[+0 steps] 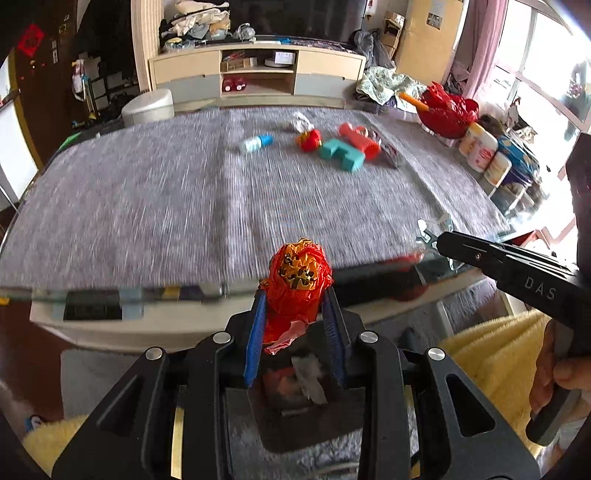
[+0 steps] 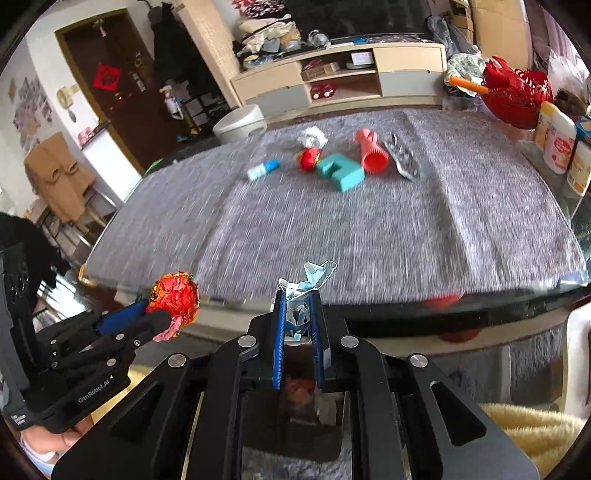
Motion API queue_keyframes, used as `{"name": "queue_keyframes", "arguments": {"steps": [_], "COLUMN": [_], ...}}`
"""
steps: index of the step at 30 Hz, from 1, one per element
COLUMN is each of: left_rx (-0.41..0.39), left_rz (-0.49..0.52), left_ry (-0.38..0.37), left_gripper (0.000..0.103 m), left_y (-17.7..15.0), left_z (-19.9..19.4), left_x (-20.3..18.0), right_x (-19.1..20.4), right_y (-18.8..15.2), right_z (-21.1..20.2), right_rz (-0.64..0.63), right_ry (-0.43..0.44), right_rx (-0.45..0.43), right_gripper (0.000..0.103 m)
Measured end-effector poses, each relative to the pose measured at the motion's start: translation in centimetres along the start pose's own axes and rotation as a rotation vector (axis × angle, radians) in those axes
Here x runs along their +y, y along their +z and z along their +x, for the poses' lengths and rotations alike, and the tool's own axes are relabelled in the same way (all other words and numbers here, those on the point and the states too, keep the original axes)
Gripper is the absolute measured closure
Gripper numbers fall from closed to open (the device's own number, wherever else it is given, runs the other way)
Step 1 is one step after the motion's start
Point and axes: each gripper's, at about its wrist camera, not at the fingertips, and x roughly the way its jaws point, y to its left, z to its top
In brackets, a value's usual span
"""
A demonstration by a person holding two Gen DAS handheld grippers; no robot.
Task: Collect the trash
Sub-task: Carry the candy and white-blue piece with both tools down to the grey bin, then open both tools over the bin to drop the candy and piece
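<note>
Two tools, each clamped on trash: left tool [image 1: 295, 314] around red wrapper [image 1: 297, 280], right tool [image 2: 298, 321] around crumpled mask [image 2: 306, 282]

A lived-in home living room. A low cream TV cabinet [image 1: 258, 74] with open shelves runs along the far wall, with heaped laundry [image 1: 199, 22] on top. A dark wooden door [image 2: 110, 96] bears a red paper decoration [image 2: 106, 78]. Pink curtains [image 1: 480, 40] frame a bright window. A grey cloth covers the table [image 1: 184, 206], where small toys [image 1: 341, 149] lie scattered.
</note>
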Motion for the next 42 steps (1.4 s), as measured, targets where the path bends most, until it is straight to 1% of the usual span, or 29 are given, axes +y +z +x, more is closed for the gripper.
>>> {"name": "queue_keyframes", "arguments": {"steps": [4,7,11,13,17,21,26,27,28,35,36,37,38,40,41,42], "left_rx": [0.030,0.079,0.145,0.176,0.213,0.245,0.278,0.285,0.293,0.315,0.316,0.315,0.314,0.308,0.304,0.298], "left_rz": [0.007,0.003,-0.017,-0.040,-0.054,-0.049,-0.058,-0.061,-0.067,-0.085,-0.084,-0.082,-0.079,-0.074,-0.074,-0.072], "left_ry": [-0.004,-0.008,-0.009,-0.028,-0.023,-0.019,-0.017,-0.019,-0.023,-0.025,-0.022,-0.015,-0.006,0.014,0.025,0.035], "left_gripper": [0.074,0.074,0.074,0.074,0.074,0.074,0.074,0.074,0.073,0.070,0.070,0.067,0.065,0.055,0.052,0.046], "left_y": [-2.3,-4.3,-6.9,-8.1,-9.6,-10.3,-11.1,-11.1,-11.2,-11.3,-11.2,-11.2,-11.1,-11.0,-10.9,-10.8], "left_z": [0.1,1.1,3.3,4.6,6.7,8.1,9.3,9.5,9.7,10.2,10.3,10.3,10.3,10.2,10.1,10.0], "left_x": [-0.5,-0.7,-0.9,-0.8,-0.5,-0.2,0.0,0.1,0.3,0.7,0.7,0.7,0.7,0.8,0.9,0.9], "right_x": [0.7,0.7,0.6,0.4,-0.2,-0.7,-0.8,-0.8,-0.9,-1.4,-1.4,-1.5,-1.5,-1.7,-1.8,-1.8], "right_y": [-2.4,-4.0,-6.1,-7.0,-8.5,-9.4,-10.0,-10.0,-10.0,-9.8,-9.7,-9.7,-9.6,-9.4,-9.3,-9.2], "right_z": [0.5,1.6,3.6,4.6,6.6,8.2,9.7,9.8,10.0,10.5,10.5,10.4,10.3,10.2,10.1,10.0], "right_rz": [-0.017,-0.014,-0.008,-0.004,0.020,0.047,0.055,0.058,0.063,0.086,0.088,0.091,0.092,0.093,0.097,0.099], "right_ry": [0.000,-0.003,-0.020,-0.029,-0.019,-0.002,-0.002,-0.003,-0.002,0.004,0.006,0.007,0.007,0.004,0.002,0.001], "right_rx": [0.041,0.081,0.138,0.166,0.217,0.258,0.294,0.299,0.304,0.319,0.318,0.315,0.312,0.306,0.301,0.298], "right_gripper": [0.089,0.089,0.089,0.089,0.089,0.089,0.089,0.089,0.086,0.084,0.077,0.069,0.066,0.059,0.056,0.049]}}
